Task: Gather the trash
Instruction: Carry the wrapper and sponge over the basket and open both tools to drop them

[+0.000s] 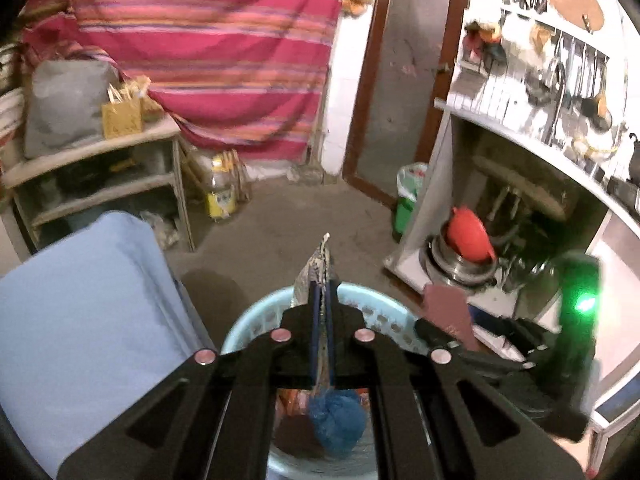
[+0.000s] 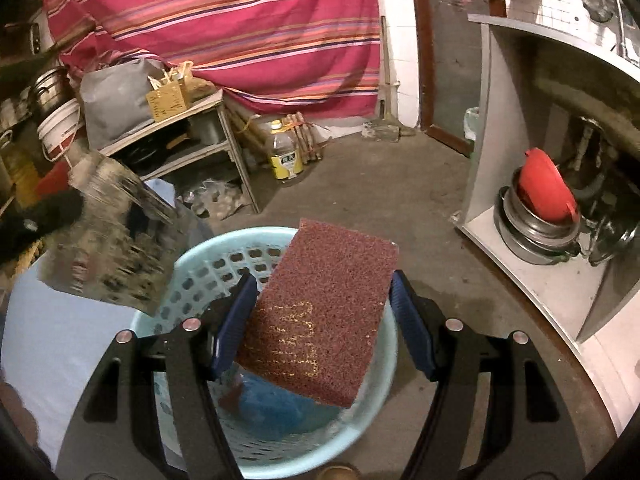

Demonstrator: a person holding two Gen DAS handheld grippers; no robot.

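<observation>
The left gripper (image 1: 322,300) was squeezed shut on a flat, crinkly silver wrapper (image 1: 316,272). The wrapper stood up thin between the two blue pads and poked out past the tips. It hung right over the light blue basket (image 1: 248,320). From the right wrist view the same wrapper (image 2: 108,240) looked wide, gray and blurry, up beside the basket's left rim.

The right gripper (image 2: 324,324) was spread wide. A dark red scrub pad (image 2: 324,312) sat tilted between its blue fingers (image 2: 236,320). The pad's left edge touched the left finger. Its upper right corner was just beside the right finger, but I could not tell if that one pressed on it. The pad was above the open basket (image 2: 192,264).

Down inside the basket lay a blue bunched-up net (image 1: 336,420) and some orange scraps.

The basket stood on a gray, dusty floor (image 2: 360,184). A pale blue cloth (image 1: 80,312) lay to its left. Behind it was a small shelf table (image 1: 100,160) holding a gray bag and a yellow paper bag. A yellow bottle (image 2: 285,156) stood on the floor near it. A big pink striped cloth (image 2: 240,32) hung at the back. On the right was a white counter with a red bowl (image 2: 544,192) sitting in steel pots underneath. A green bin (image 1: 408,200) stood by the brown door frame.
</observation>
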